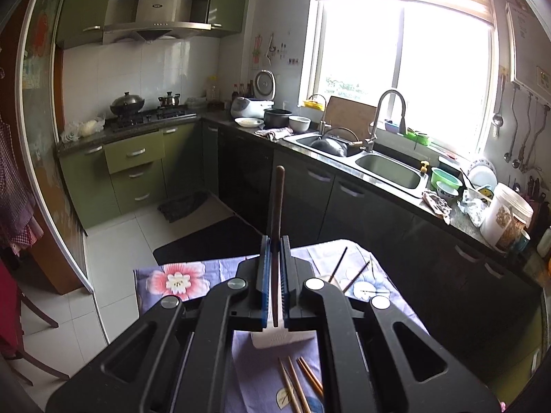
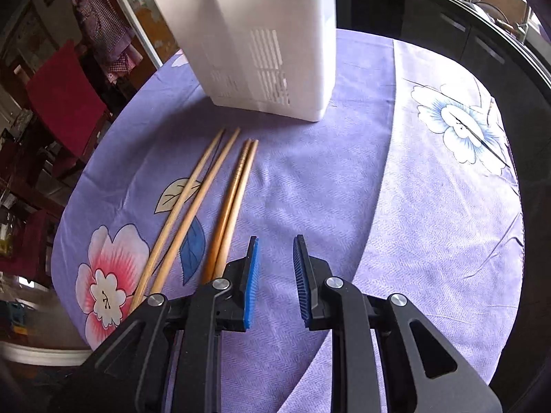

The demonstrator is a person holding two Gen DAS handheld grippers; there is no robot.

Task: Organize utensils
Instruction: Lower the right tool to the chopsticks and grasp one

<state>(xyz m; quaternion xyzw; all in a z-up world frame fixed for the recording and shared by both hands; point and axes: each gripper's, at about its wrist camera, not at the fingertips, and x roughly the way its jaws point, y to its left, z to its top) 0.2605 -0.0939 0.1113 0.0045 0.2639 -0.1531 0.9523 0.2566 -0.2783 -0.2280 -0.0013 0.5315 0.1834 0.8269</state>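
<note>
My left gripper (image 1: 274,241) is shut on a long dark brown utensil handle (image 1: 278,199) that stands upright between the blue pads, above the white slotted holder (image 1: 282,339). Its lower end is hidden by the fingers. In the right wrist view, my right gripper (image 2: 275,244) hovers low over the purple floral tablecloth (image 2: 378,206), open with nothing between its pads. Just left of it lie two light wooden chopsticks (image 2: 193,203) and a darker pair (image 2: 234,199), pointing toward the white holder (image 2: 261,44). The same chopsticks (image 1: 296,382) show below the left gripper.
Two thin dark chopsticks (image 1: 339,264) lie on the cloth's far right part, near a white flower print (image 2: 458,120). Beyond the table are black cabinets, a double sink (image 1: 389,168) and a crowded counter. A red chair (image 2: 65,96) stands at the table's left.
</note>
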